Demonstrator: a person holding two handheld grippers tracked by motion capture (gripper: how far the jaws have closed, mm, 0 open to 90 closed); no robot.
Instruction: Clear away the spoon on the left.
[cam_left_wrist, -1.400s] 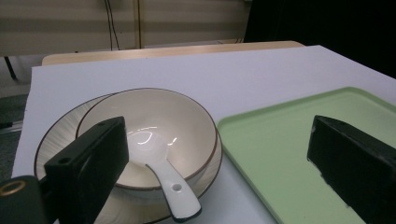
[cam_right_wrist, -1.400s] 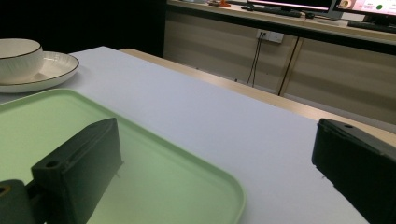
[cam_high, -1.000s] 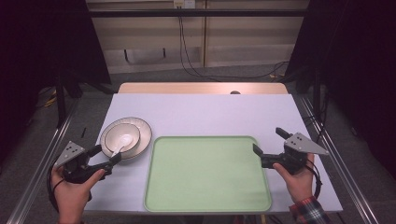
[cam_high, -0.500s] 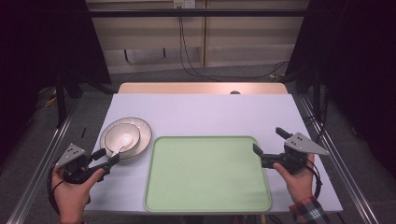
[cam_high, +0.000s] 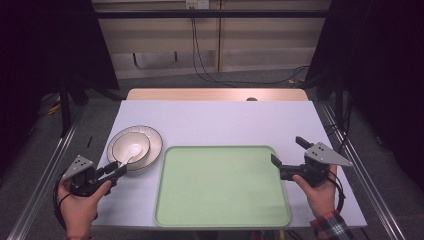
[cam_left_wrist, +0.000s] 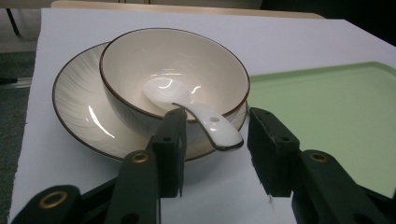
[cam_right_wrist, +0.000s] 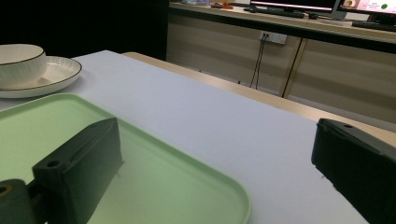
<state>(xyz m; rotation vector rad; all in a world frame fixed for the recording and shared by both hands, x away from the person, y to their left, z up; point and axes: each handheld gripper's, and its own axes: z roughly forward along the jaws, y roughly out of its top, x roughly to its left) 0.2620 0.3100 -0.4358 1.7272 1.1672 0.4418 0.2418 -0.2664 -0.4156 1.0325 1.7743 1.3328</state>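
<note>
The white table (cam_high: 225, 120) bears a green tray (cam_high: 220, 187) and, just beside it, a plate (cam_high: 152, 145).

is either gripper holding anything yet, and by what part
Nothing is gripped yet. The left gripper jaws have been closing around the spoon handle end, still short of it. The right gripper is open.

Light fell from overhead onto the desk (cam_high: 220, 120), which read bright and even in the high view, while the room around it sank to near black. Soft glare streaks showed inside the bowl (cam_left_wrist: 173, 74) and on the spoon (cam_left_wrist: 196, 112) in the left gripper view. The near black fingers (cam_right_wrist: 79, 172) were soft and out of focus. Shadows were faint and short. Picture grain was mild.
</note>
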